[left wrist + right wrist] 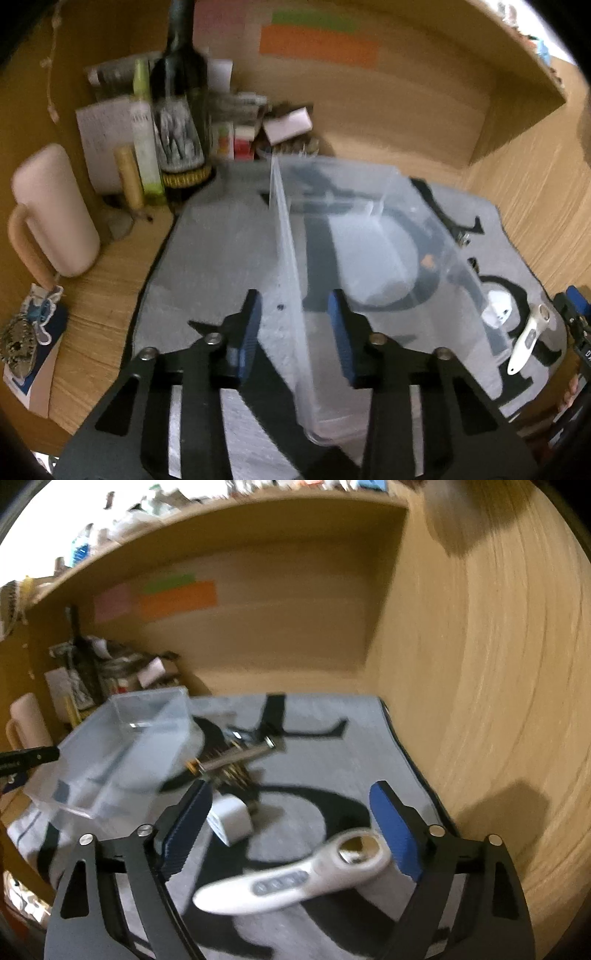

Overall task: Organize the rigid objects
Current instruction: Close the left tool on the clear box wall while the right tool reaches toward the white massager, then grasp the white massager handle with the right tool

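The left claw (295, 325) straddles one wall of the clear bin (369, 229), pads not touching it. The right claw (291, 827) stands open around the white thermometer (288, 882) on the mat (332, 716).

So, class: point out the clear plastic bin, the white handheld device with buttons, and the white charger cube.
clear plastic bin (110, 760), right wrist view, near side wall
white handheld device (291, 878), right wrist view, button panel
white charger cube (231, 818), right wrist view, top face

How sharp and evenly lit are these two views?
Left wrist view: motion-smeared, the dark glass bottle and clear plastic bin soft. Right wrist view: blurred too, the white thermometer-like handheld device streaked, upper-left corner blown out; both fisheye-bent.
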### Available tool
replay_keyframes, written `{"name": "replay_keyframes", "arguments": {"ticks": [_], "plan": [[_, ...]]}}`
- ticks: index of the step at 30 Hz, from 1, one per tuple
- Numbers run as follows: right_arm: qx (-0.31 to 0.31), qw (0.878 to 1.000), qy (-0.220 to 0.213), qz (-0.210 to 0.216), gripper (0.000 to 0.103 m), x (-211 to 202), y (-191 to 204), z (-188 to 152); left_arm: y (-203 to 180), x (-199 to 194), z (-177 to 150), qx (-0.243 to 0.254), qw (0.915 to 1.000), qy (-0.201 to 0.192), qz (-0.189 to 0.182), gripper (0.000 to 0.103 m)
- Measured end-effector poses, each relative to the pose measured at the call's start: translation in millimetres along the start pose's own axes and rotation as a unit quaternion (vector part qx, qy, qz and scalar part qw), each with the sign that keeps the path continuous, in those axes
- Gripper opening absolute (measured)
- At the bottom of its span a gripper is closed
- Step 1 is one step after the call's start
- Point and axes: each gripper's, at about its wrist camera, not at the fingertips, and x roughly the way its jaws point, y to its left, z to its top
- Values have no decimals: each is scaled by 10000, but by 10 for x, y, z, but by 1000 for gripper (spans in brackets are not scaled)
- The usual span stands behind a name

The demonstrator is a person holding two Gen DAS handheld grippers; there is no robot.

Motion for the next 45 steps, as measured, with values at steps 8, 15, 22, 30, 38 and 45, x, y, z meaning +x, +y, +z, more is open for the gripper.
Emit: {"name": "replay_keyframes", "arguments": {"ticks": [8, 15, 22, 30, 38, 45], "plan": [[264, 9972, 687, -137, 81, 150, -105, -223, 10, 285, 65, 194, 9966, 709, -366, 13], [715, 9915, 982, -457, 81, 178, -197, -299, -50, 311, 108, 532, 9954, 763, -241, 12], [1215, 9820, 1340, -549, 81, 312, -343, -387, -59, 310, 112, 721, 9942, 760, -254, 12], [860, 9845, 1412, -593, 49, 630, -215, -323, -49, 311, 112, 720, 9944, 718, -289, 12], [747, 9877, 1344, -296, 38, 760, -223, -160, -52, 308, 110, 669, 9948, 708, -287, 12], [578, 9954, 756, -135, 35, 568, -182, 181, -61, 309, 117, 636, 9950, 734, -245, 12]]}}
